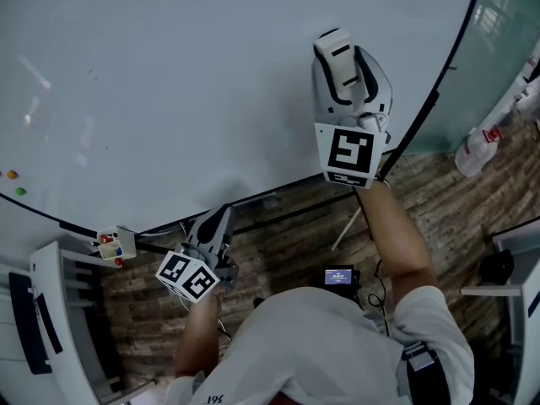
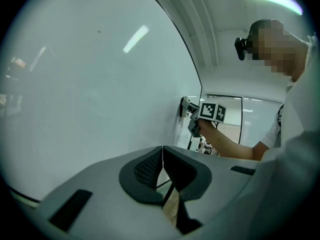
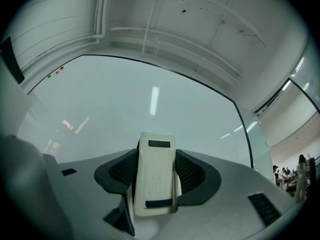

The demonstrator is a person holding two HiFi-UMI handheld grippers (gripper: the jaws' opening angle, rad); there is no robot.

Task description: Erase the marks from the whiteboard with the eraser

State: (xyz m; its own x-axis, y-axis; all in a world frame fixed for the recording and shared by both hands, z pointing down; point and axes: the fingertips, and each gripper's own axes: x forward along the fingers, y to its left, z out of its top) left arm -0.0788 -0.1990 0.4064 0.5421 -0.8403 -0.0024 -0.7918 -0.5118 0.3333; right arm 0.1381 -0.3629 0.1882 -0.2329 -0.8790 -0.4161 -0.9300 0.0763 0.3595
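Eraser: cream ribbed plastic eraser (image 3: 155, 184), likely light, rigid.
Right gripper (image 3: 156, 156): clamps its long sides, by lower edge of white whiteboard (image 1: 211, 74).
Left gripper (image 2: 162, 159): closed, empty.

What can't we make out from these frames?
- Wiping face of the eraser: the right gripper view shows only its back. In the head view the right hand-held gripper covers it, so contact with the whiteboard is unclear.
- Leftover marks: only faint specks in the head view, too small to tell from glare.
- Whiteboard top and left: cut off by the head view's edge.
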